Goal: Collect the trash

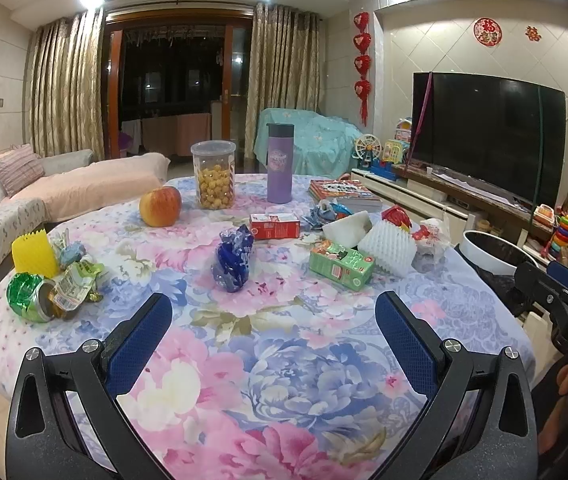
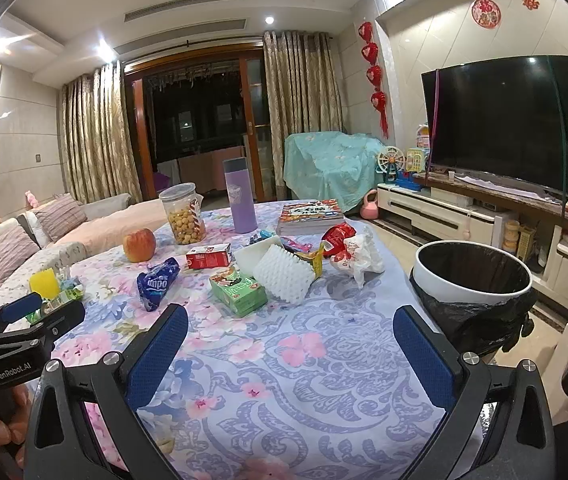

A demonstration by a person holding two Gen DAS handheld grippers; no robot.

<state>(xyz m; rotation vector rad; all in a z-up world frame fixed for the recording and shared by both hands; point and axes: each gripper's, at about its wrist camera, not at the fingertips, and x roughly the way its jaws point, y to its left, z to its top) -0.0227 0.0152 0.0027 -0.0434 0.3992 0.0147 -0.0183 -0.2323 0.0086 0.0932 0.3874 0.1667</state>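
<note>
**Both grippers hovering, nothing picked yet**

From the left wrist view, we are holding the left gripper (image 1: 274,320) above the near edge of the desk (image 1: 284,380), its jaws spread wide and gripping nothing. The blue wrapper (image 1: 232,260) is lying straight ahead near the desk's middle, with the green carton (image 1: 341,265) just to its right and the crushed green can (image 1: 30,298) among wrappers at the left edge. We judge the blue wrapper the easiest first pick: we should be coming down over it with the jaws straddling its narrow waist, since bare cloth surrounds it.

From the right wrist view, we are keeping the right gripper (image 2: 289,334) over the near right part of the desk, jaws also wide and empty. The trash bin (image 2: 471,272) is standing just beyond the right edge, its mouth open. The white foam net (image 2: 284,276) and the white crumpled bag (image 2: 357,258) are crowding together, so we are favouring the open cloth in front for the carry toward the bin.
</note>
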